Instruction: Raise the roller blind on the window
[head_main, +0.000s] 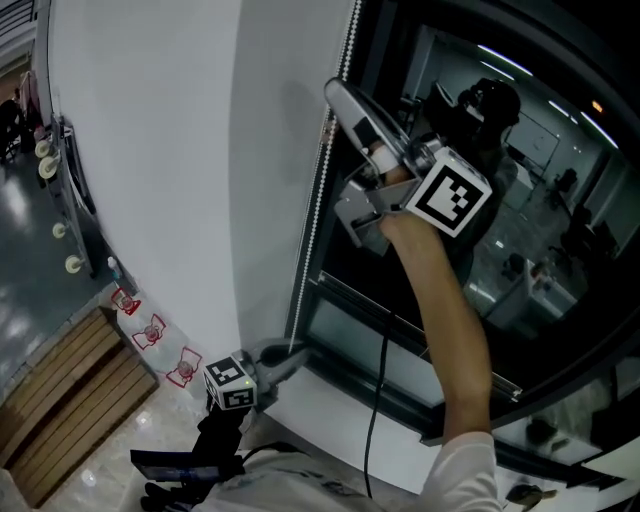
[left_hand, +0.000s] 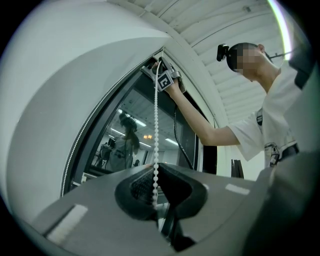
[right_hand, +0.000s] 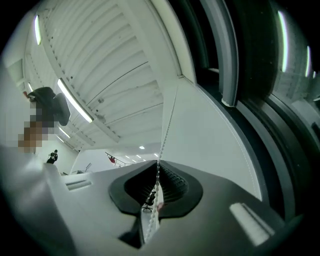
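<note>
High beside the window, right tongs on an upstretched arm pinch the bead chain — left tongs pinch it below

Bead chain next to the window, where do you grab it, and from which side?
Pinch a straight, hanging stretch of the bead chain, with the jaws squeezing across the thin strand so the beads catch and likely won't slip. Come from the room side, because the window is behind it. The right gripper holds it high, the left gripper low.
</note>
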